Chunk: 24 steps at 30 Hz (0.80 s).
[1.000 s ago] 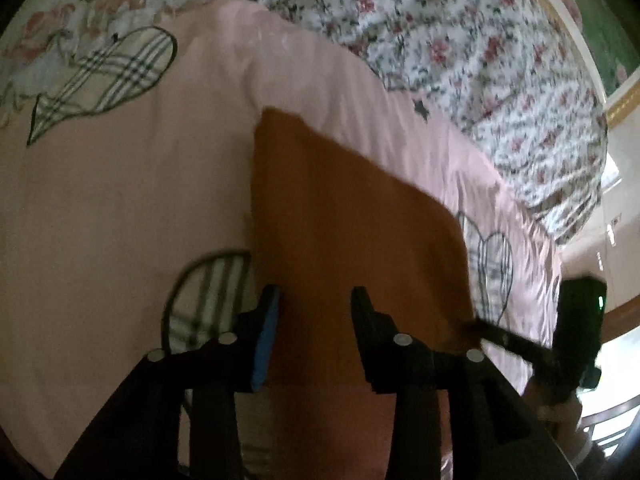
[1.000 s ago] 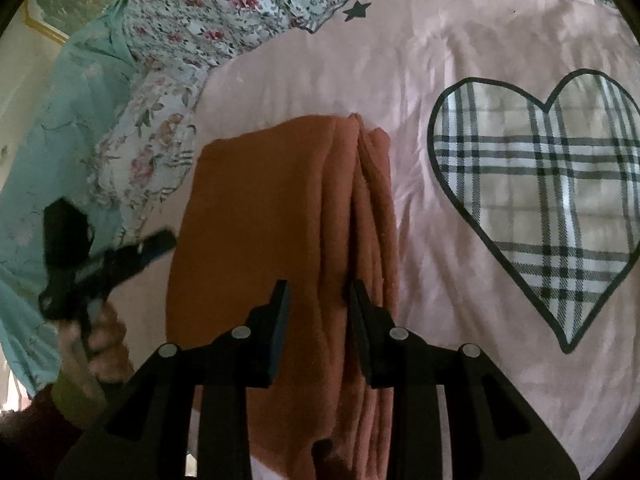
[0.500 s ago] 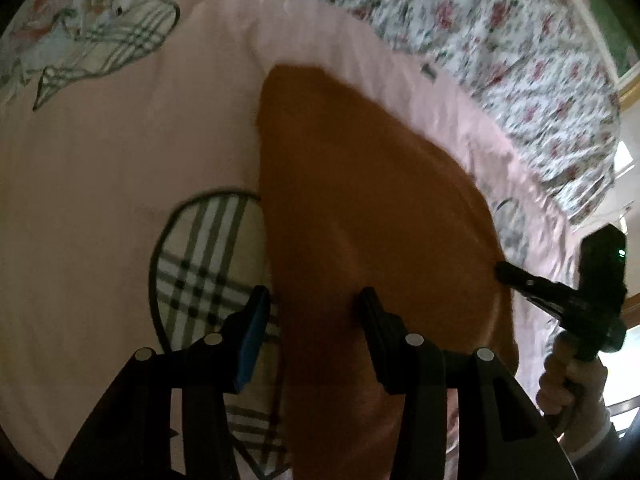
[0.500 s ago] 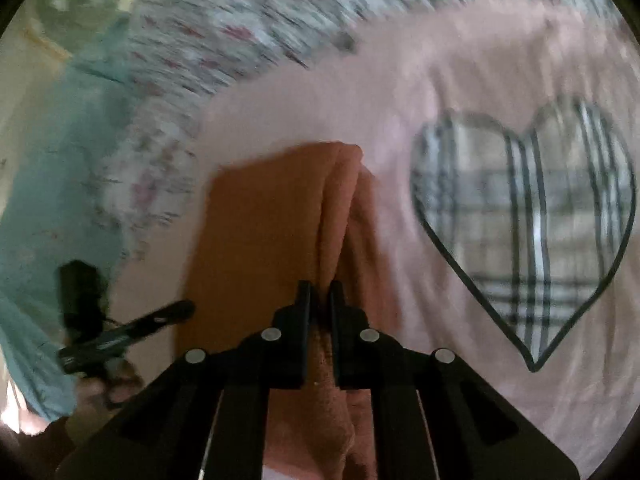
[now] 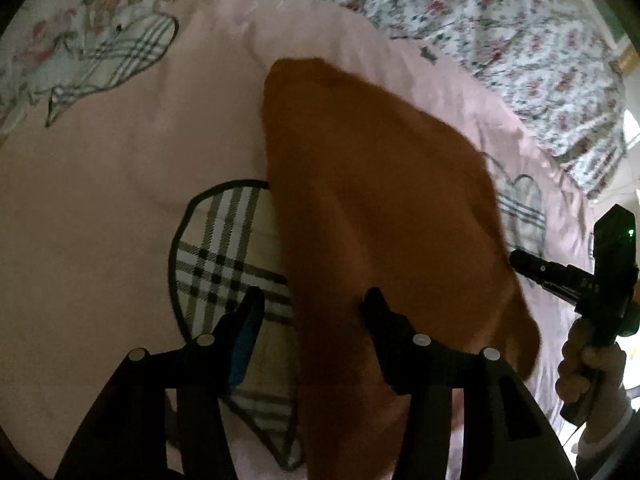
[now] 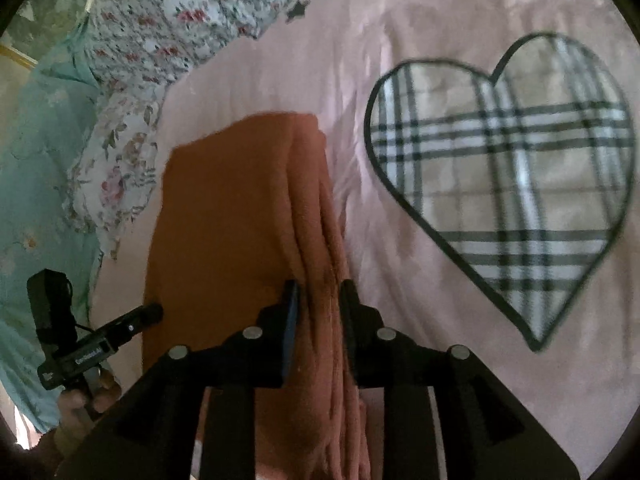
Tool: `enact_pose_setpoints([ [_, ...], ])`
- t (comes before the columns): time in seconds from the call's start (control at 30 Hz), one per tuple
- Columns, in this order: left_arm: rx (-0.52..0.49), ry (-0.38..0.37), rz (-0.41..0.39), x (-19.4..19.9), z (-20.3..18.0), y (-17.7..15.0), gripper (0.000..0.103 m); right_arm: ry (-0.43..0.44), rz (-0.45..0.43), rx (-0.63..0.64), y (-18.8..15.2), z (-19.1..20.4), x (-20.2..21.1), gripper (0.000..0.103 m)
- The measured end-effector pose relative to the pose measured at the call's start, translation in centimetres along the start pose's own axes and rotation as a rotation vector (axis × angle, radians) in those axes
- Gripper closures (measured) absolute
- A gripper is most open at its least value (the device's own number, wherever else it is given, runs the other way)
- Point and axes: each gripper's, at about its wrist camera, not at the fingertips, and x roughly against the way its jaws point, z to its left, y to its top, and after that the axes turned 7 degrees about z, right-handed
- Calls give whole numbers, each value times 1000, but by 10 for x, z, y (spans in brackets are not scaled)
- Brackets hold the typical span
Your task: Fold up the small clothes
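Cloth (image 6: 224, 224) of rust-orange colour is seen folded on the pink bedspread (image 6: 400, 40), beside a plaid heart (image 6: 504, 168) and short of the bedspread's far edge. It is judged soft, light and limp, best taken at the stacked layered edge. The right gripper (image 6: 318, 296) is partly open astride that edge, gripping nothing. The left gripper (image 5: 312, 304) is held wide open over the cloth's other side.
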Motion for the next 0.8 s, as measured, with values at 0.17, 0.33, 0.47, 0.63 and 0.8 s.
enact_pose_setpoints([
  [0.17,-46,-115,-59,36,-2,-23,52,27,-11,16,-31,3,27,80],
  [0.33,-110,-229,-72,53,-10,-48,53,9,21,16,-65,4,26,78],
  [0.47,-159,-264,-48,46,-27,-59,55,5,30,-8,-78,2,25,77],
  [0.63,-186,-208,43,11,-26,-71,59,-3,71,31,-82,8,17,79],
  [0.8,-186,-206,72,10,-22,-75,60,36,-2,86,-78,19,44,98],
])
